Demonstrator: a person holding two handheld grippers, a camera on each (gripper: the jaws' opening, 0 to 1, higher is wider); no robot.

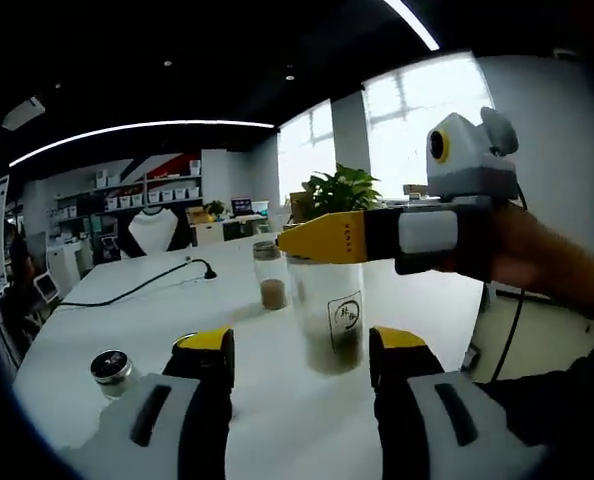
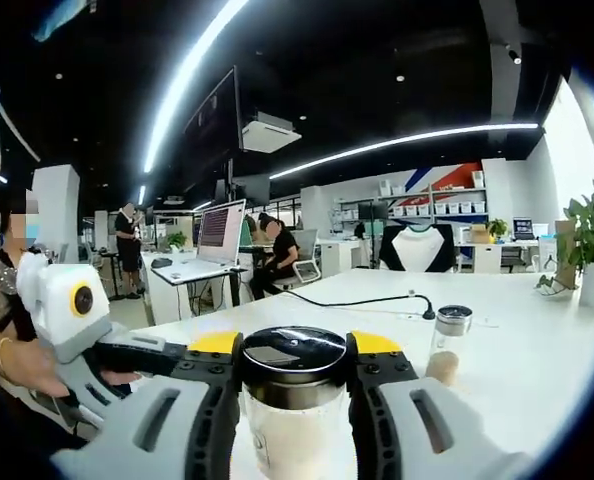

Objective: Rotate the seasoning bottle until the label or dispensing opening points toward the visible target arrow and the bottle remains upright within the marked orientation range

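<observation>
Right gripper (image 2: 294,375) closed on cap of seasoning bottle (image 2: 295,415), jaws pinching black lid both sides; bottle upright on white table (image 1: 277,400)

Left gripper (image 1: 302,355) open, holding nothing, jaws flanking bottle base, not touching

Risk: grip high on cap, so twist may loosen lid or tip bottle

Target arrow possibly off view, so label may overshoot

Second small jar (image 1: 271,275) behind, lid (image 1: 109,365) lying apart

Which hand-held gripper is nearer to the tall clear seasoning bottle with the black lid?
Right. The right hand-held gripper has its jaws against the black lid of the tall clear seasoning bottle; the left hand-held gripper sits open just in front of the bottle's base.
</observation>
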